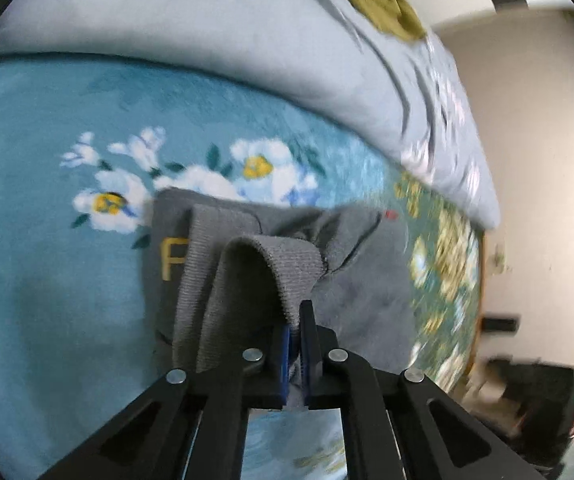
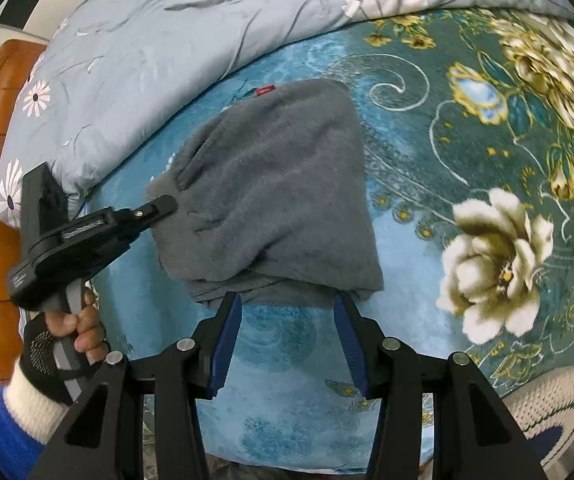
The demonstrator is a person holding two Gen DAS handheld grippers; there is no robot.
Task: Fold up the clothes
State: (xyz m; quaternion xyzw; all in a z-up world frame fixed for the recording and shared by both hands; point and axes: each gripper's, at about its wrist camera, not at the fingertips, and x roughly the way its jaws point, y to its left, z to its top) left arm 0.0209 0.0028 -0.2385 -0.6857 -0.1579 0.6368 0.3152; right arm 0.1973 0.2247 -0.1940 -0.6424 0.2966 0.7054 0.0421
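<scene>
Two big surfaces frame your work: the teal plush blanket with white and gold flowers (image 2: 427, 184) spread under both tools, and beyond it, past your fingertips, the pale blue-grey quilt with daisy print (image 2: 159, 52), bunched along the far side. Between them, dead ahead of your right gripper (image 2: 289, 334), lies the grey fleece garment (image 2: 275, 184), already doubled into a compact bundle, its small red label (image 2: 265, 89) at the far edge.

Your right gripper is spread wide, gripping nothing, its blue pads (image 2: 227, 340) just short of the bundle's near hem. Your left gripper (image 1: 295, 344) is pinched tight on the garment's ribbed grey cuff (image 1: 283, 268), which loops up and over right in front of its fingers; a yellow letter (image 1: 171, 258) shows just left of that loop.

From the right wrist you can see that left tool coming in from the left and biting the bundle's left edge, your gloved hand (image 2: 67, 332) on the handle.

My read: you're tucking that ribbed end in. Keep the left pinch firm and carry the cuff across low, so the layers below don't drag. Bring the open right gripper onto the near hem to pin it, and release only once the cuff lies flat. The fleece looks soft and thick, so expect it to spring back.
</scene>
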